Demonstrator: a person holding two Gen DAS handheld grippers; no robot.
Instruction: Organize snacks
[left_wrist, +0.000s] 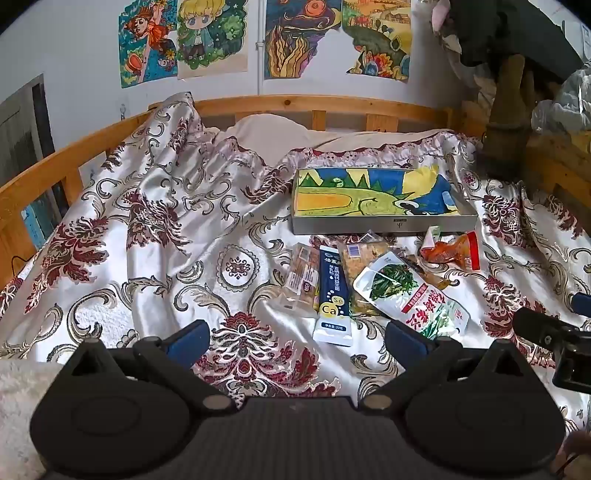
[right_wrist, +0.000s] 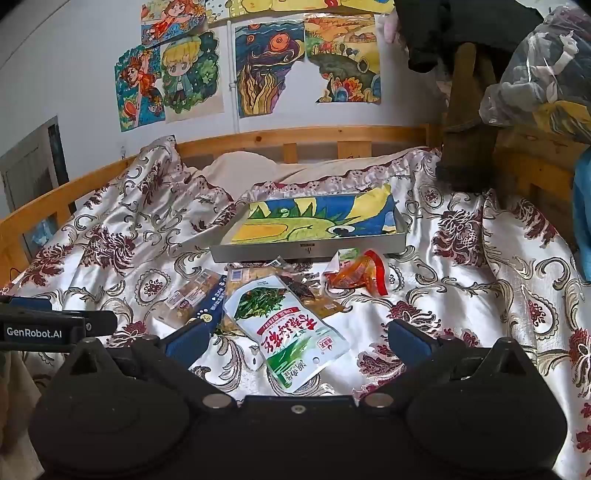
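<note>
Both tools hover low over the bed (left_wrist: 155, 229), nothing gripped, so the step in hand looks like the first pick from the snack pile into the tray (left_wrist: 384, 223).

The left gripper (left_wrist: 295, 334) has its fingers (left_wrist: 186, 341) wide apart and empty. Ahead of them and off toward the right finger lie the clear-wrapped biscuit pack (left_wrist: 301, 275), then the dark blue sachet (left_wrist: 332, 295), whose near end sits just ahead of the gap. This gripper would do well to take the sachet: slide slightly rightward, straddle its narrow width and close across it, since it lies flat and apart from the overlap farther right.

The right gripper (right_wrist: 295, 338) also stands open, fingers spread. The white and green pouch (right_wrist: 288, 332) lies partly between them, its near end closest to the tool, resting over the yellow crumb packet (right_wrist: 245, 277) and a dark wrapper (right_wrist: 301, 288). It is slick and broad; pinching one edge, lifting gently, should keep neighbours from dragging along. Beyond the right finger lies the red-orange packet (right_wrist: 356, 275), just short of the tray's front wall.

The satin cover is slippery and rumpled, so press lightly to avoid catching cloth.
</note>
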